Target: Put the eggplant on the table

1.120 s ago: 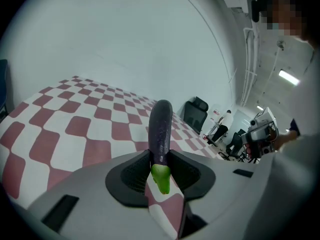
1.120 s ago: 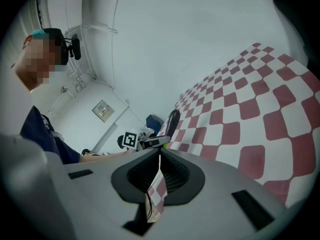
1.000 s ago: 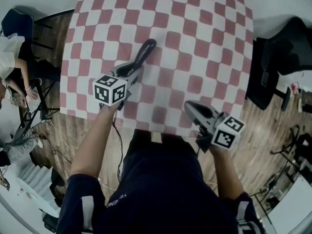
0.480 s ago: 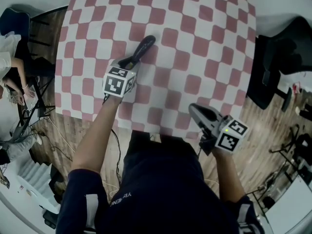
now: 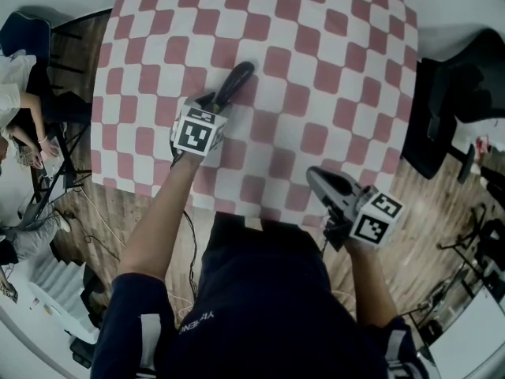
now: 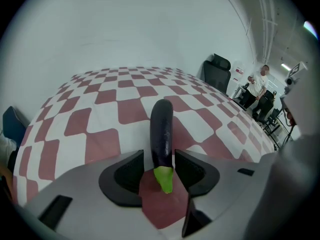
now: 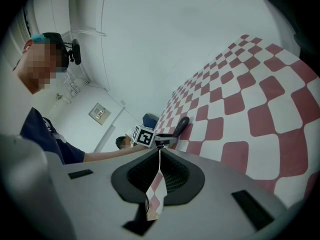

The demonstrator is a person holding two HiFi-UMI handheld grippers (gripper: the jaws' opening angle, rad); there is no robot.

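Observation:
The dark purple eggplant (image 5: 234,81) with its green stem lies on the red-and-white checked table (image 5: 316,69), pointing away from me. In the left gripper view the eggplant (image 6: 162,129) rests on the cloth with its stem end between the jaws, and a gap shows beside it. My left gripper (image 5: 211,101) points steeply down at that end and its jaws are opening. My right gripper (image 5: 317,177) hovers over the table's near edge, shut and empty. In the right gripper view its pads (image 7: 167,171) meet, and the eggplant (image 7: 181,125) shows far off.
A black office chair (image 5: 442,125) stands off the table's right side. A seated person (image 5: 16,109) and a metal stand (image 5: 55,180) are on the wooden floor at left. The left gripper view shows another chair (image 6: 217,74) and people (image 6: 260,86) beyond the table.
My left gripper has come down with the eggplant, which now rests on the cloth, and its jaws have spread apart. The right gripper has barely moved.

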